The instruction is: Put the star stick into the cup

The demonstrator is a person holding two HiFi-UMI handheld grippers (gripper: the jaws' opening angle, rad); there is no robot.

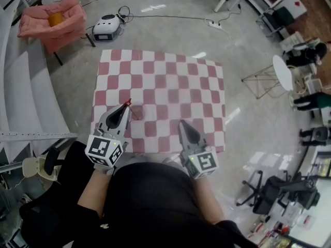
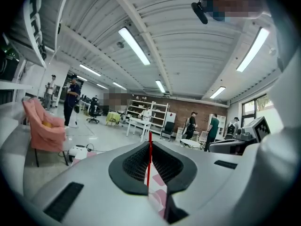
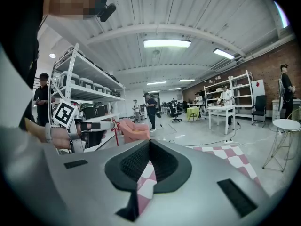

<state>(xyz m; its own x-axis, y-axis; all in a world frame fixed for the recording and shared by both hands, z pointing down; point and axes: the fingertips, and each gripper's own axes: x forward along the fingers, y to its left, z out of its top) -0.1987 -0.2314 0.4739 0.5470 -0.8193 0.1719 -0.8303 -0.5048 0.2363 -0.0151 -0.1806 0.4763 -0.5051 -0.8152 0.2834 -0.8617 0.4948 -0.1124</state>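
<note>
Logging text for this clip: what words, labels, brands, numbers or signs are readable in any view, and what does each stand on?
No readable words or numbers in any view.
Left marker cube on the left gripper: black-and-white square code, no letters.
Right marker cube on the right gripper: the same kind of code, no letters.
White device on the floor: any label is too small to read.

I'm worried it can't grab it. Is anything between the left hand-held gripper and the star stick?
No, nothing is. The left hand-held gripper already has its jaws shut on the red star stick, whose tip sticks out past them.
</note>
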